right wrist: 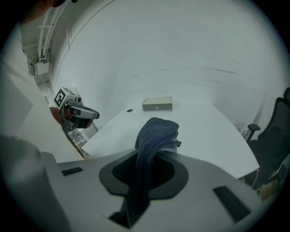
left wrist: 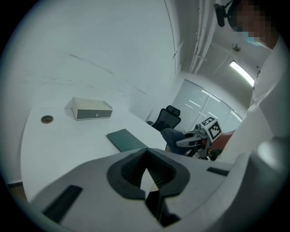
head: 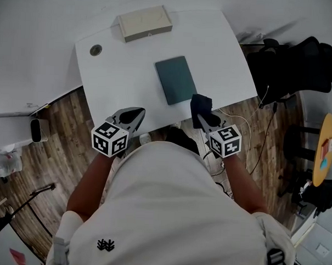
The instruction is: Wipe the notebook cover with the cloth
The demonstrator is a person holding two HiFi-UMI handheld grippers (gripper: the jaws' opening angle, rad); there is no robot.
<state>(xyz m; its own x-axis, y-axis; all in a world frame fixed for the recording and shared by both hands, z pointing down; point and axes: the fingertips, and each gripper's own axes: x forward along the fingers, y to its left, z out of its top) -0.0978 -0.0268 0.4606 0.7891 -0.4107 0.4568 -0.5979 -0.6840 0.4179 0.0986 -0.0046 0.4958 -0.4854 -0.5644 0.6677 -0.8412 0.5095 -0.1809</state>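
Observation:
A dark teal notebook (head: pixel 175 79) (left wrist: pixel 127 139) lies closed on the white table (head: pixel 119 72), near its front right. My right gripper (head: pixel 203 117) (right wrist: pixel 156 152) hovers at the table's front edge, just short of the notebook, shut on a dark blue cloth (head: pixel 200 105) (right wrist: pixel 154 136) that bunches up out of the jaws. In the right gripper view the cloth hides the notebook. My left gripper (head: pixel 136 116) (left wrist: pixel 146 152) is held over the front edge to the notebook's left, its jaws shut with nothing between them.
A beige box (head: pixel 144 23) (right wrist: pixel 157 104) stands at the table's far edge, with a round cable grommet (head: pixel 96 50) at the far left. Black office chairs (head: pixel 292 63) crowd the right side. A yellow round table (head: pixel 324 150) and loose cables sit on the wood floor.

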